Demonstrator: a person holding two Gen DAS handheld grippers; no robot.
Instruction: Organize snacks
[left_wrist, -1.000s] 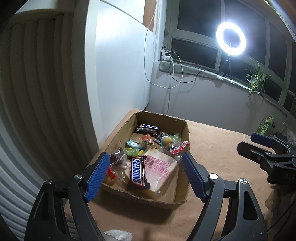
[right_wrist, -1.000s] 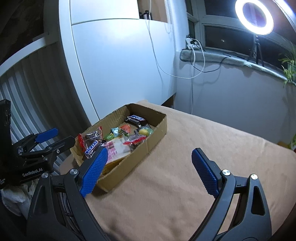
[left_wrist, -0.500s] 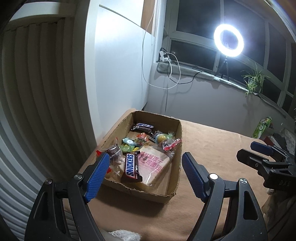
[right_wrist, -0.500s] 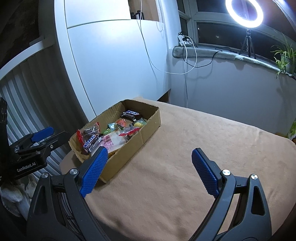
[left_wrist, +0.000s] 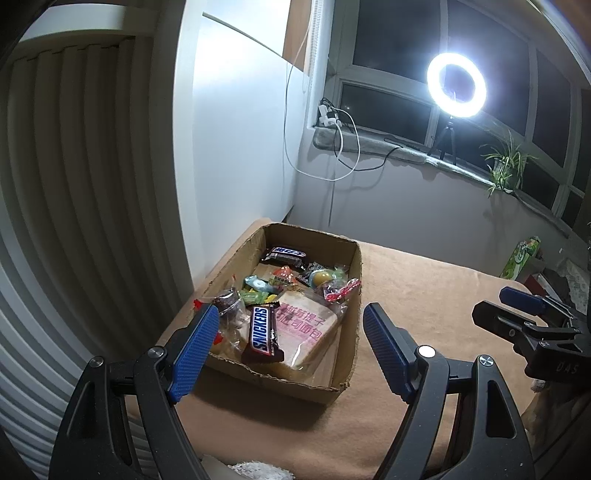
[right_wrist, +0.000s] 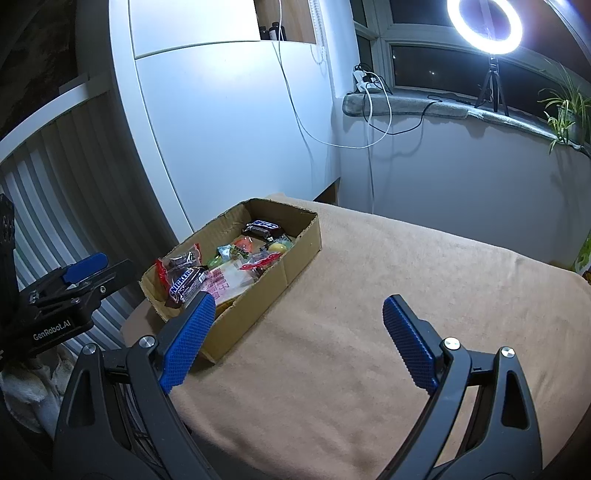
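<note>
A shallow cardboard box (left_wrist: 349, 354) (right_wrist: 295, 254) sits at the left edge of a tan-covered table. Inside lie a Snickers bar (left_wrist: 263, 334) (right_wrist: 183, 283), a pink-printed bread packet (left_wrist: 306, 328), a second dark chocolate bar (left_wrist: 285, 254) (right_wrist: 263, 227), a yellow ball candy (left_wrist: 320, 277) and several small wrapped sweets. My left gripper (left_wrist: 290, 328) hovers open just short of the box's near wall, nothing between its blue pads. My right gripper (right_wrist: 299, 317) stands open over the bare cloth to the right of the box, also empty.
A white cabinet (right_wrist: 229, 122) and ribbed panel rise close behind the box. A ring light (left_wrist: 456, 85) on a tripod and a plant (left_wrist: 506, 166) stand on the window sill. A green carton (left_wrist: 521, 256) sits beyond the table's far right. Tan cloth (right_wrist: 424, 280) stretches right of the box.
Both views have drawn back a little: the box sits slightly farther and smaller in each. Both grippers stay open and empty. The snacks have not shifted.
</note>
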